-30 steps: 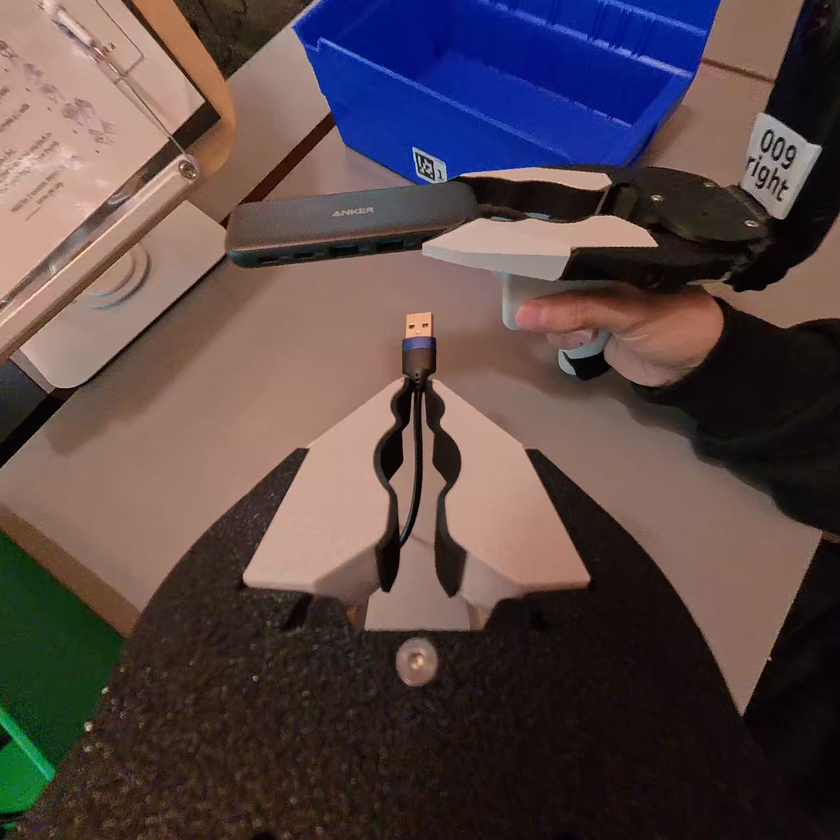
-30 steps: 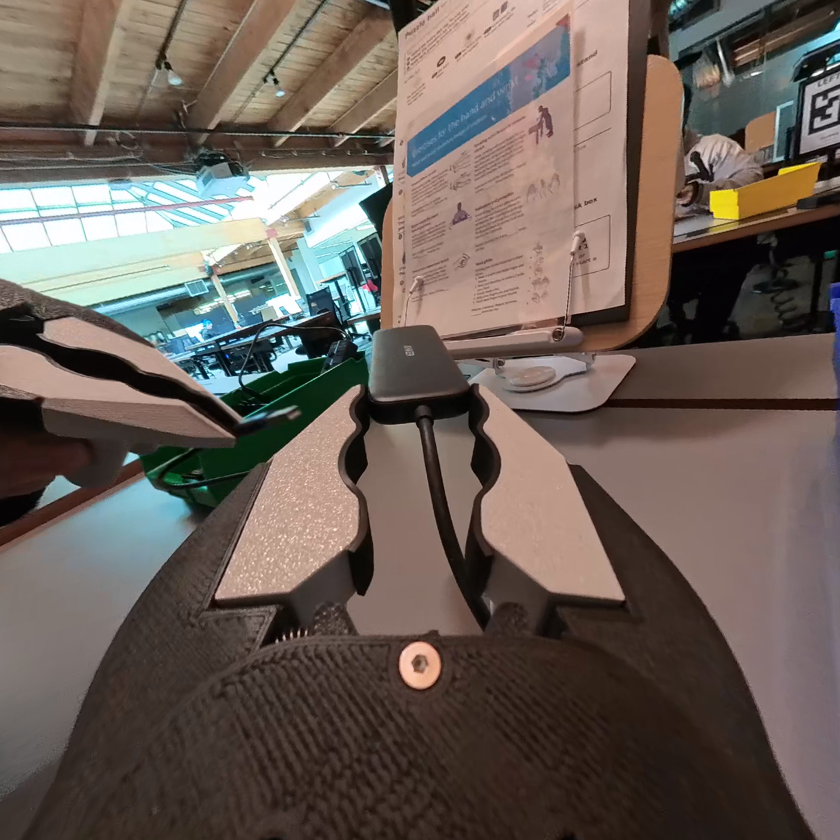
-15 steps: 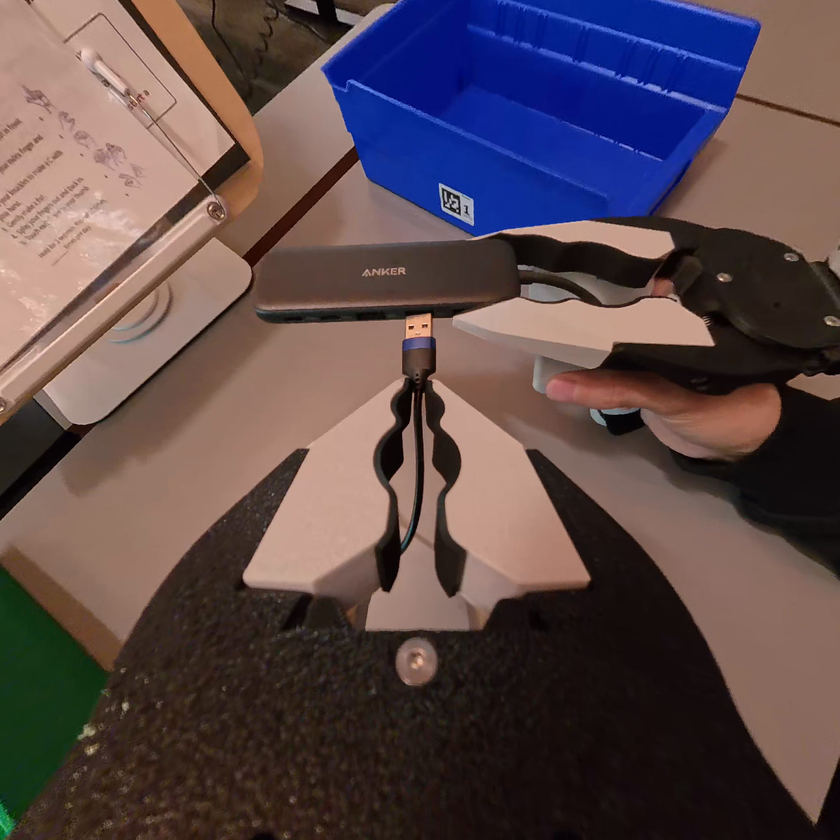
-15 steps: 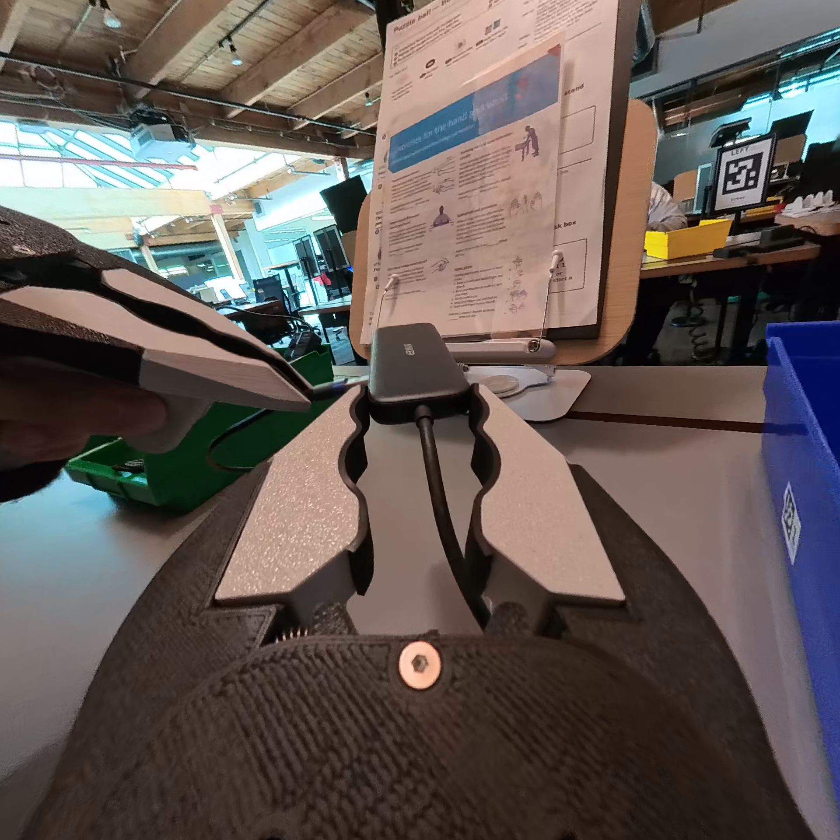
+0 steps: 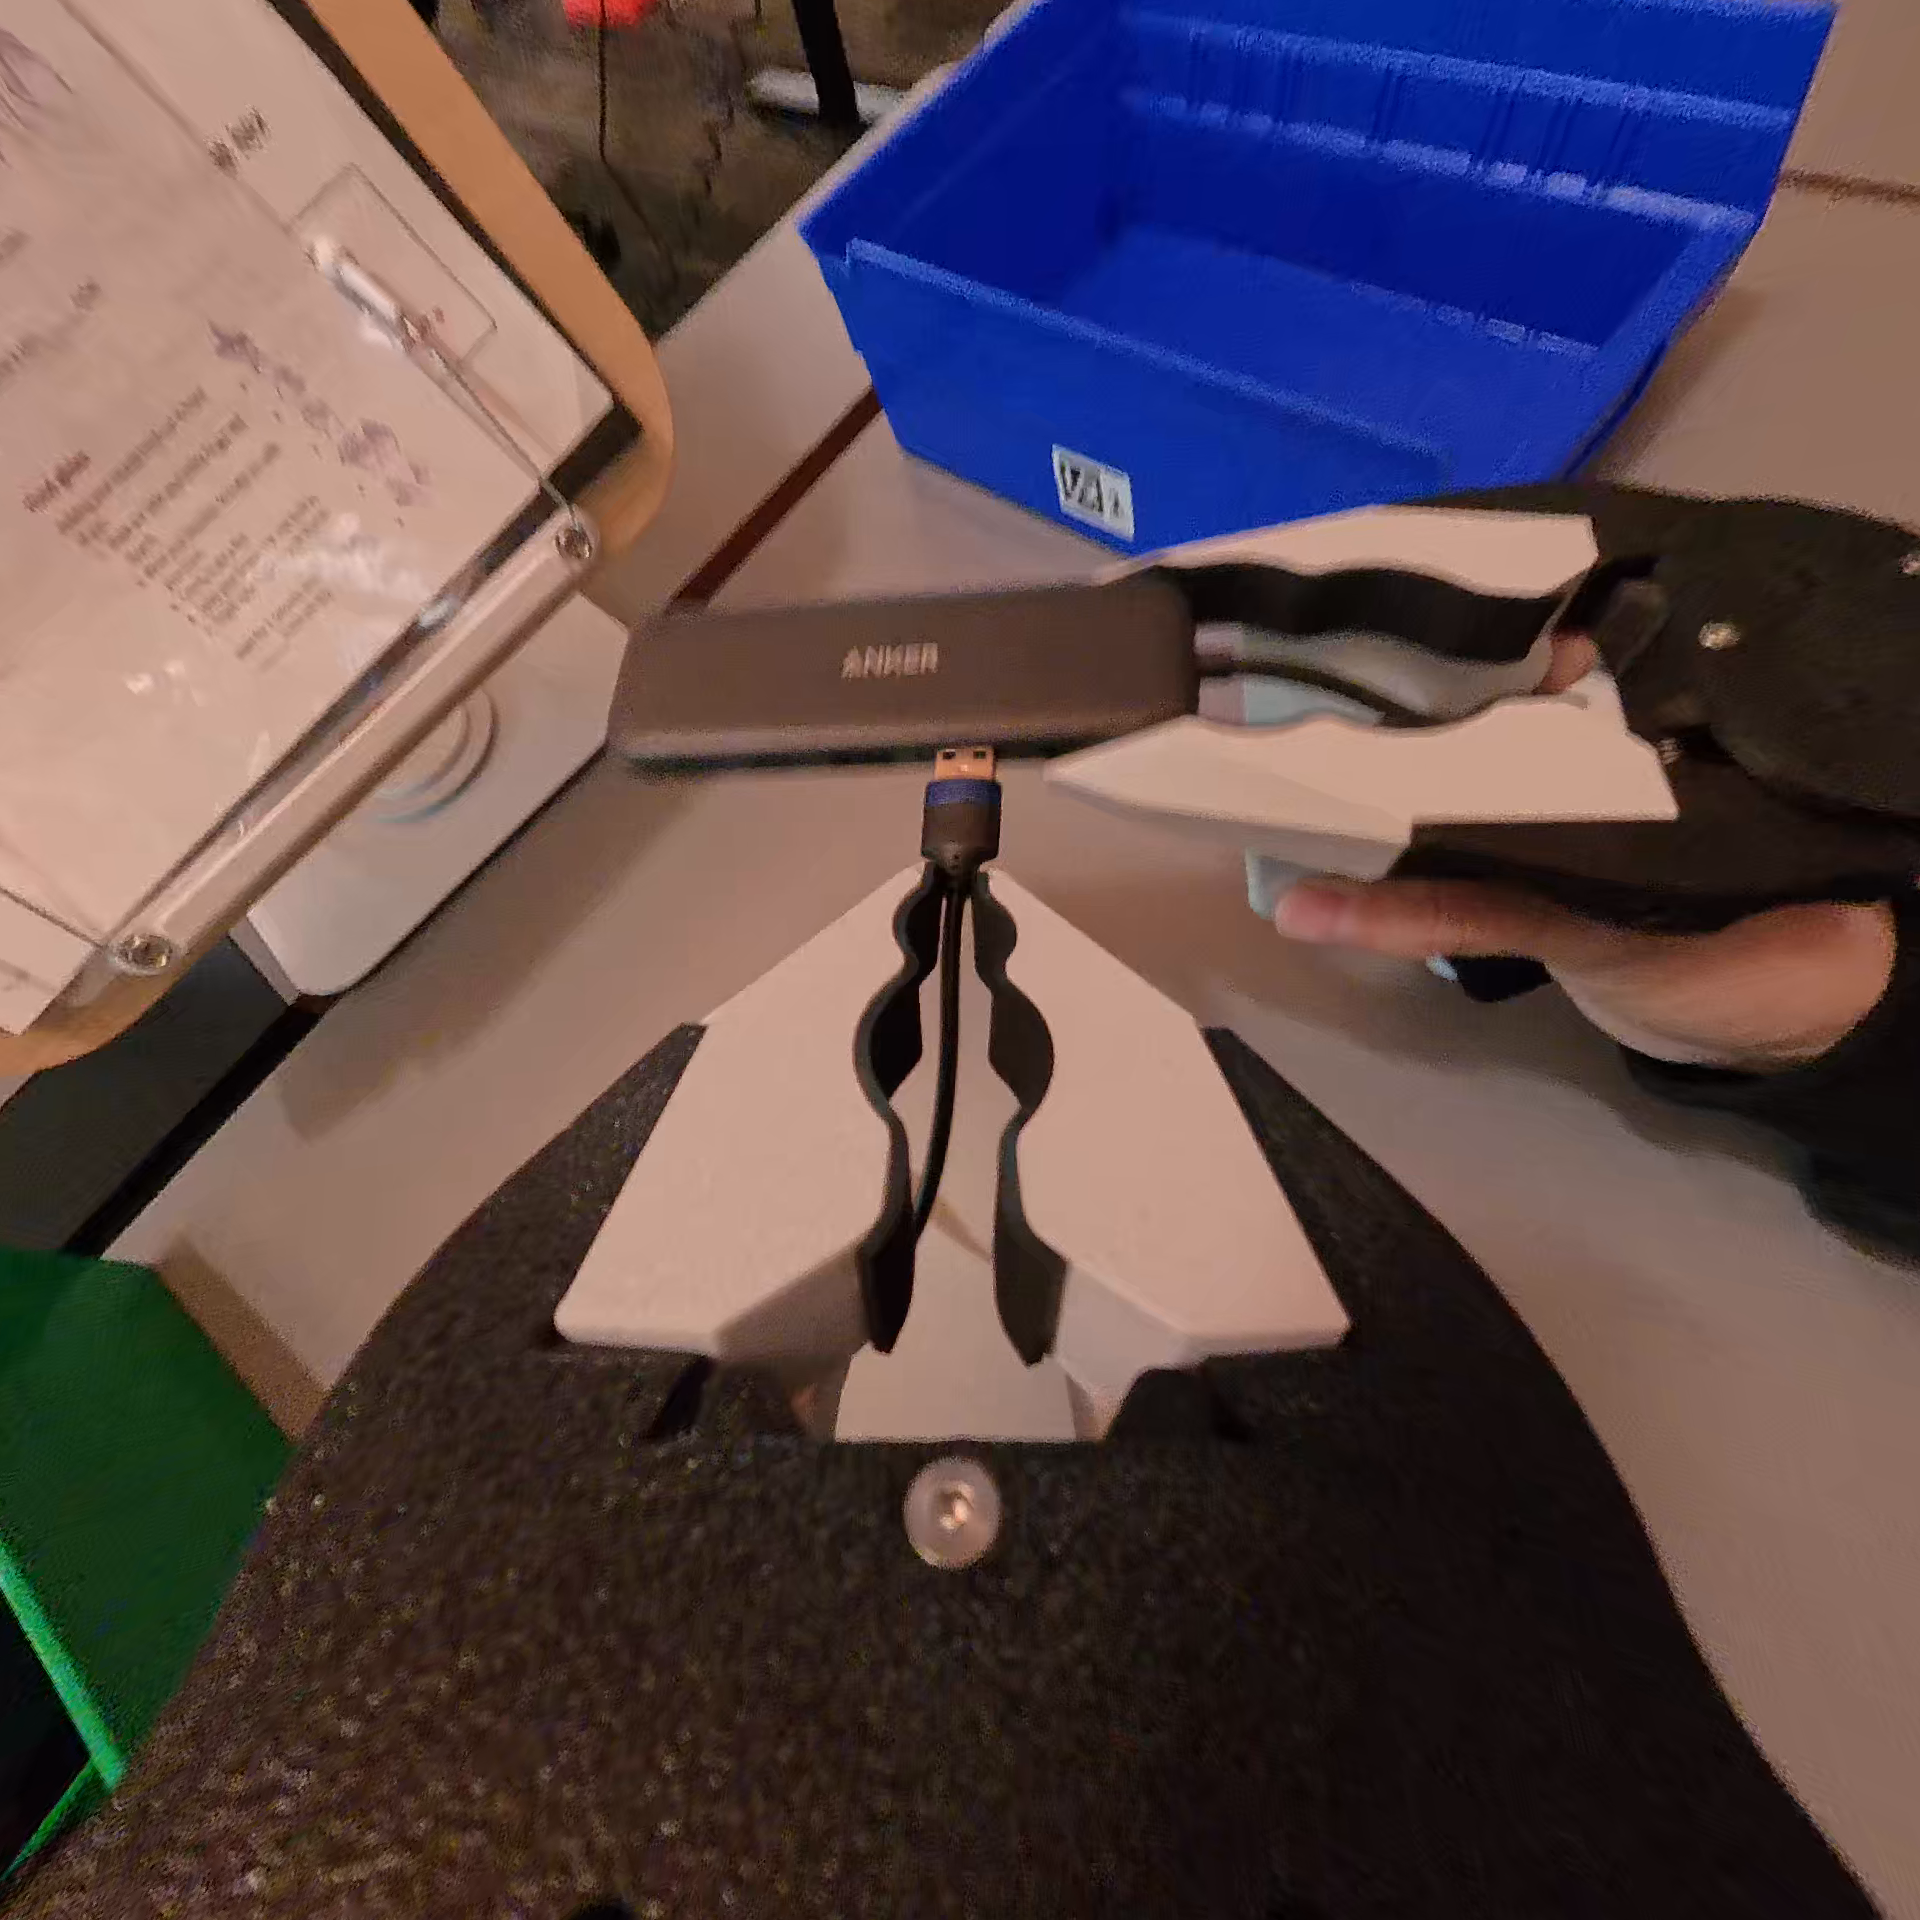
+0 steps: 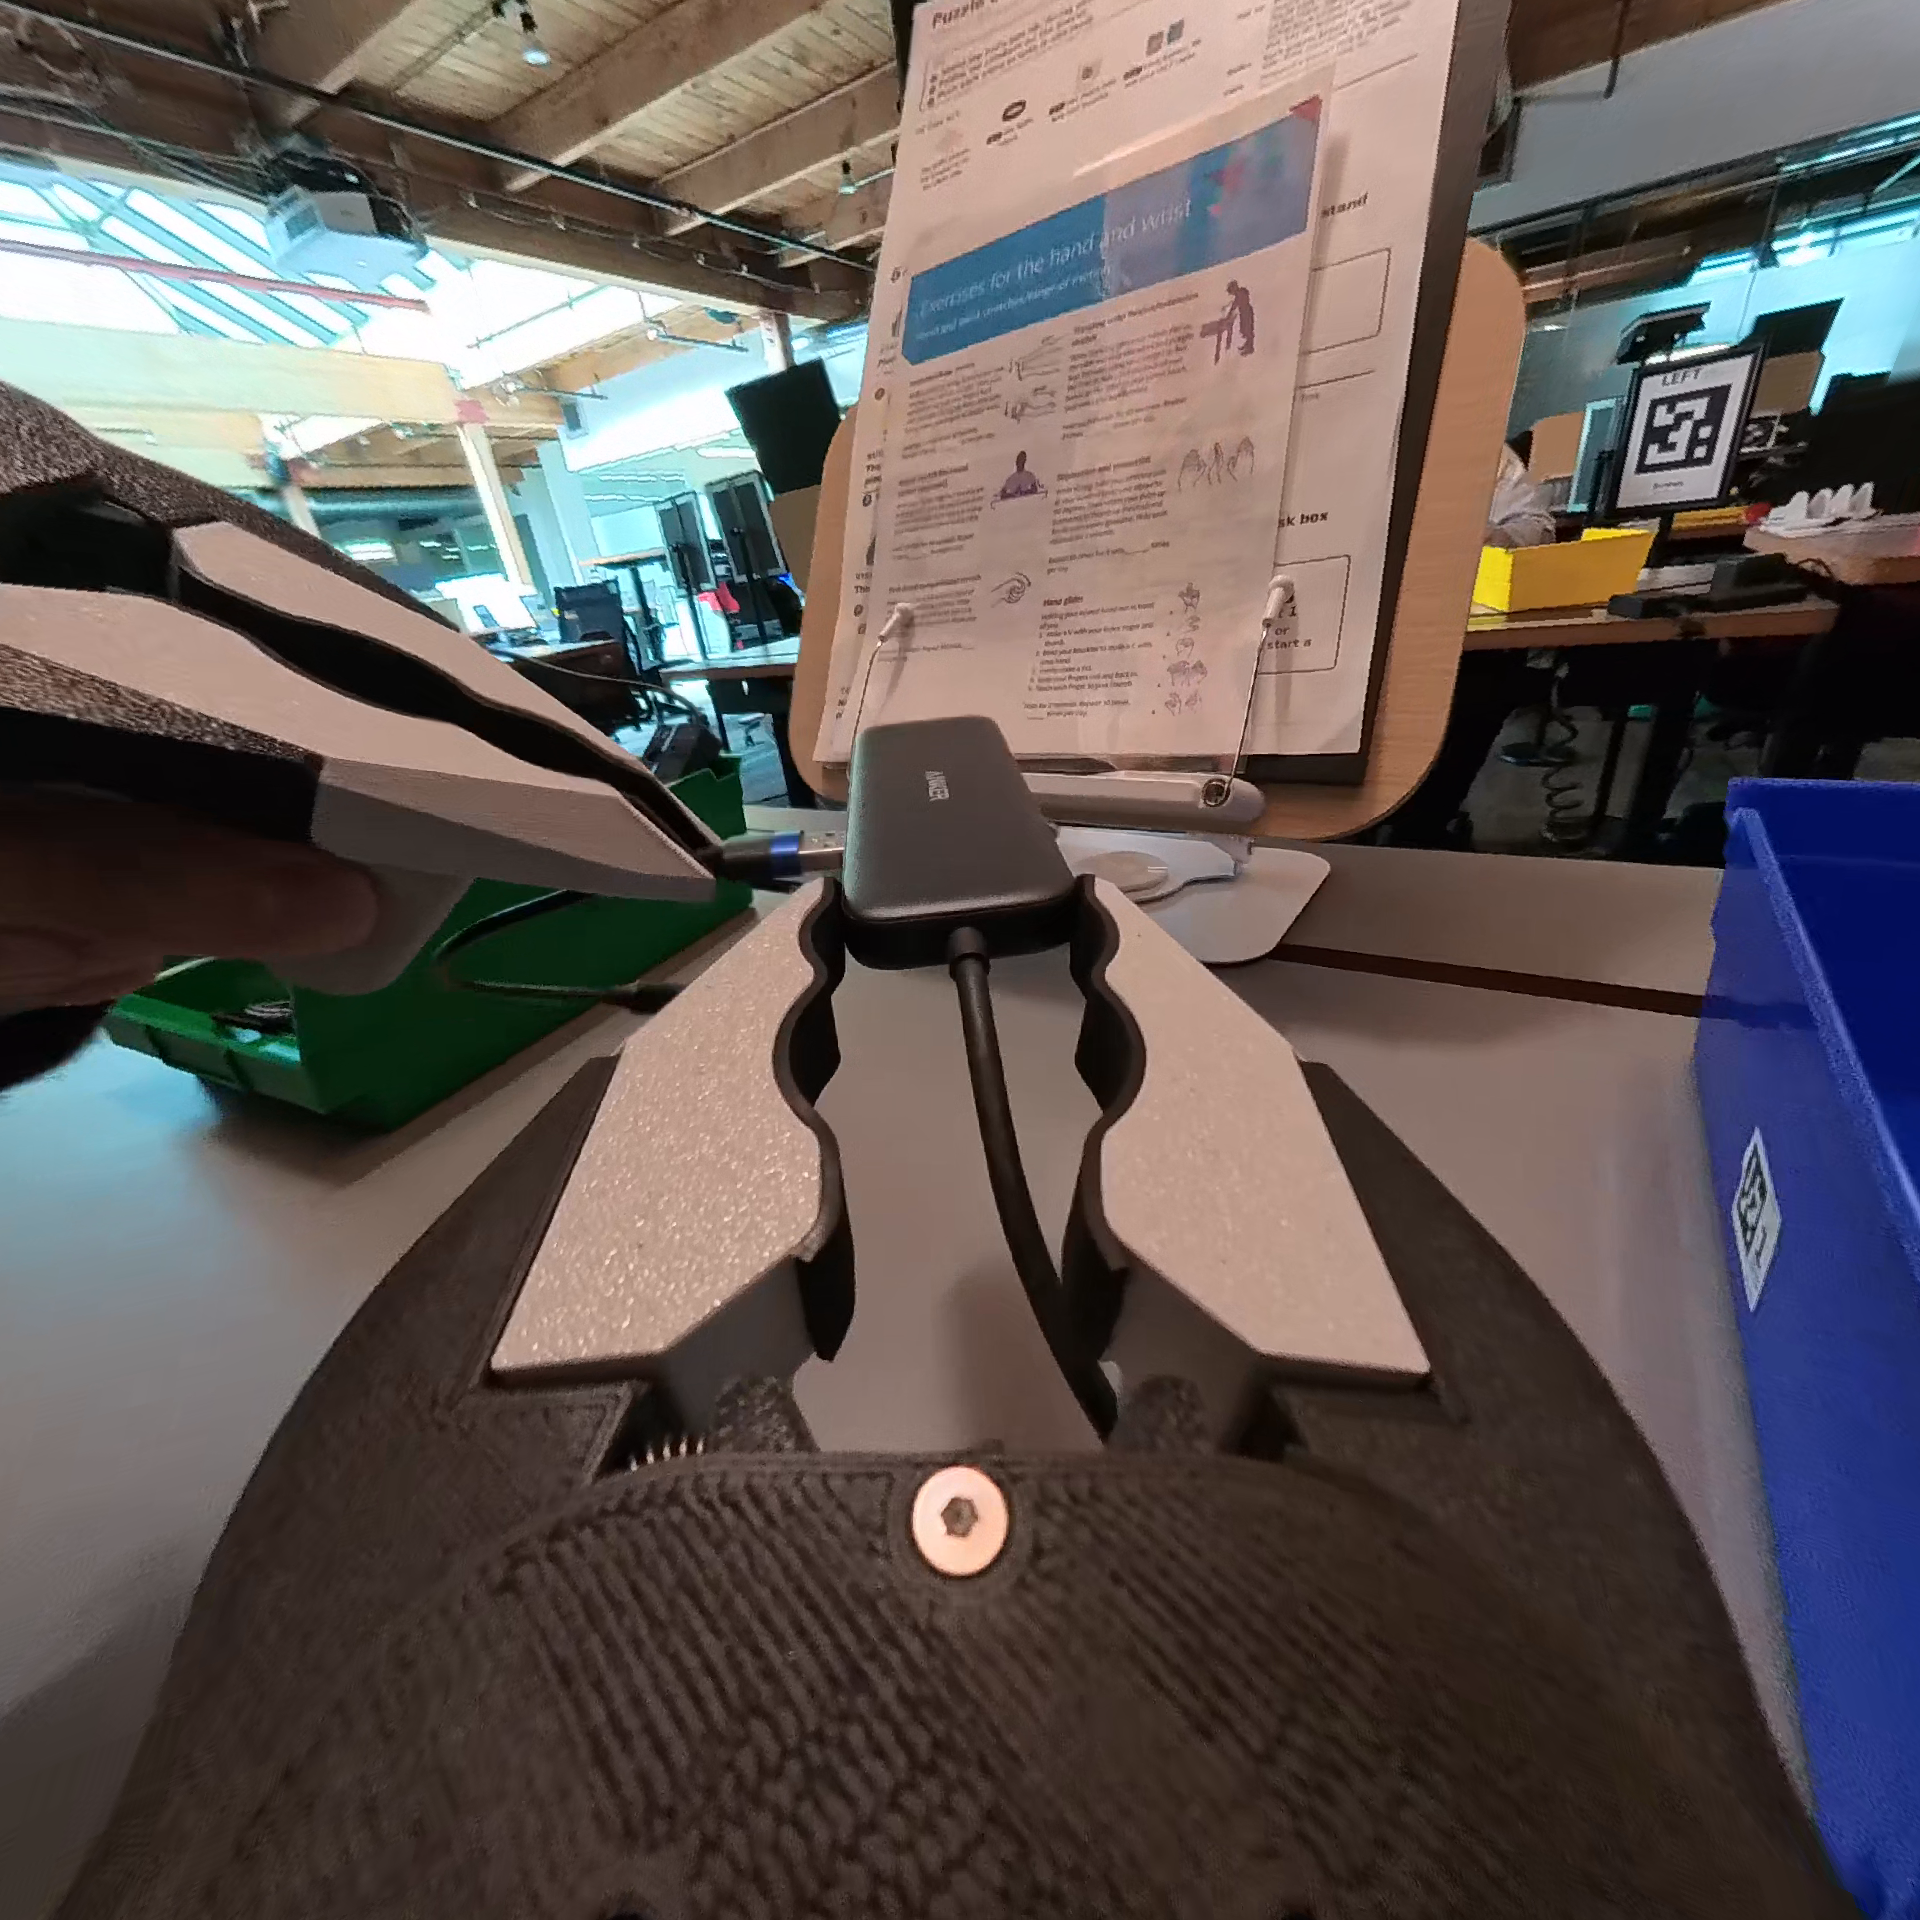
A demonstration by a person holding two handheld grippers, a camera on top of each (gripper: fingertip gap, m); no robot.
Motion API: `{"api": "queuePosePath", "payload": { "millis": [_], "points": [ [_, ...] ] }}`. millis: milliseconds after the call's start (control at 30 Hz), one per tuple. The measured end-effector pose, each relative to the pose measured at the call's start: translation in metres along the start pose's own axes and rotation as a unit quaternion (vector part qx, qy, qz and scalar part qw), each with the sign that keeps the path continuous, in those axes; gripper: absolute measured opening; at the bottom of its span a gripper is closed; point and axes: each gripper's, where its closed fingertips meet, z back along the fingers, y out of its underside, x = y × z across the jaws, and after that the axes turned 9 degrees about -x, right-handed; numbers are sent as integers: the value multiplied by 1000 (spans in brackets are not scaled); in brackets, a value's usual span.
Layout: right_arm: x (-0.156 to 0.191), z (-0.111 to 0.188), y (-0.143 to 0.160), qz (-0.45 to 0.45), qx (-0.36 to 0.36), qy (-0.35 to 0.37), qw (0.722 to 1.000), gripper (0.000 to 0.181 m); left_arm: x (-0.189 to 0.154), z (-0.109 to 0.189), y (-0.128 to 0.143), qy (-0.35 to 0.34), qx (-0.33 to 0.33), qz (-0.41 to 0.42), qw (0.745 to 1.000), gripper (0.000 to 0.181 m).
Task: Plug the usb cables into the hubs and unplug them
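Note:
My left gripper [image 5: 954,878] is shut on a black USB cable just behind its plug [image 5: 962,805], which has a blue band and a metal tip. The tip sits at the near side edge of a dark grey USB hub [image 5: 904,675]; the frames do not show whether it is inside a port. My right gripper [image 6: 954,904] is shut on the hub's cabled end and holds the hub [image 6: 951,821] level above the table. In the right wrist view the plug [image 6: 784,854] meets the hub's left side, and the left gripper [image 6: 717,868] comes in from the left.
A blue bin [image 5: 1299,260] stands behind the hub, at the right in the right wrist view [image 6: 1829,1195]. A document stand with printed sheets [image 5: 260,499] is at the left. A green bin [image 6: 416,997] sits at the table's left edge. The grey table [image 5: 1455,1299] lies below.
The plug and the hub have come together: a second ago there was a clear gap, now the plug tip is at the hub's side edge. The hub has moved lower in view.

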Motion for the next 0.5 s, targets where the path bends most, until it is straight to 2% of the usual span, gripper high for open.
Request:
{"api": "queuePosePath", "payload": {
  "millis": [200, 400, 500],
  "points": [
    [12, 0, 4, 25, 16, -18, 999, 42, 11, -1, -5, -34, -21, -25, 999, 3],
    [11, 1, -5, 15, -3, -17, 1000, 42, 6, 0, -8, 19, -51, -8, 998, 4],
    [8, 3, -12, -9, -20, -14, 1000, 42, -1, 14, -14, 70, -66, 9, 995, 19]
  ]
}}
